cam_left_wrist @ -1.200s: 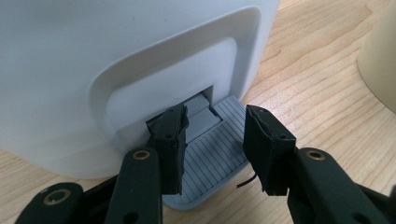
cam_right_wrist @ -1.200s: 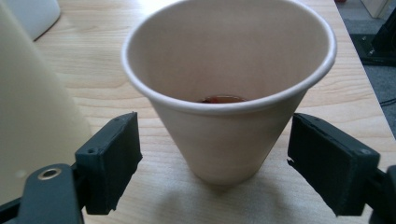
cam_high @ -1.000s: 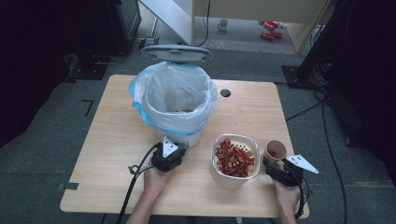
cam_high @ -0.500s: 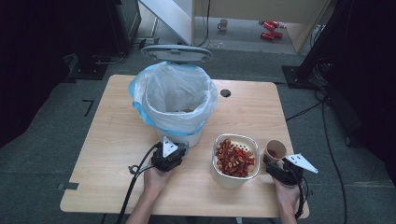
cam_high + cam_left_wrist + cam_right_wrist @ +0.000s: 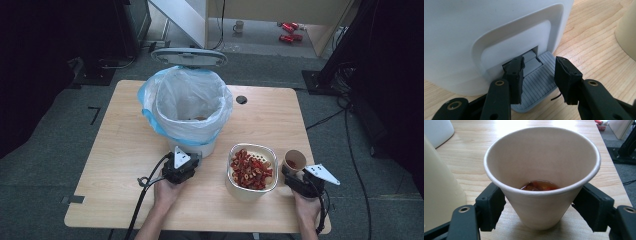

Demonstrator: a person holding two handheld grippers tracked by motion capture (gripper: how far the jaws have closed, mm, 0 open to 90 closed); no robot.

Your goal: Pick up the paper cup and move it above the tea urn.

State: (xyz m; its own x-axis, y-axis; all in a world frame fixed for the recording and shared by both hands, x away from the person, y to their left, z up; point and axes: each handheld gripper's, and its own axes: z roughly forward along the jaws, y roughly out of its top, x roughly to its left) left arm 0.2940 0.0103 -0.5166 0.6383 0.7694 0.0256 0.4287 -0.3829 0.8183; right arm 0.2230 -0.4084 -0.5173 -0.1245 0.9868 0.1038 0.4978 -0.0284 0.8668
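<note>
Wooden table [image 5: 125, 150], paper cup [image 5: 541, 175] between fingers [image 5: 490, 207]

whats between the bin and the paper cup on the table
The cream bowl heaped with red pieces stands between the white bin and the paper cup, as the high view shows.

A small paper cup [image 5: 541, 177] stands upright near the table's right edge, just right of the cream bowl, reddish scraps lying at its bottom. At the white pedal bin [image 5: 187, 107], its lid raised over a translucent liner, the grey ribbed foot pedal [image 5: 537, 77] projects from the near base.
</note>
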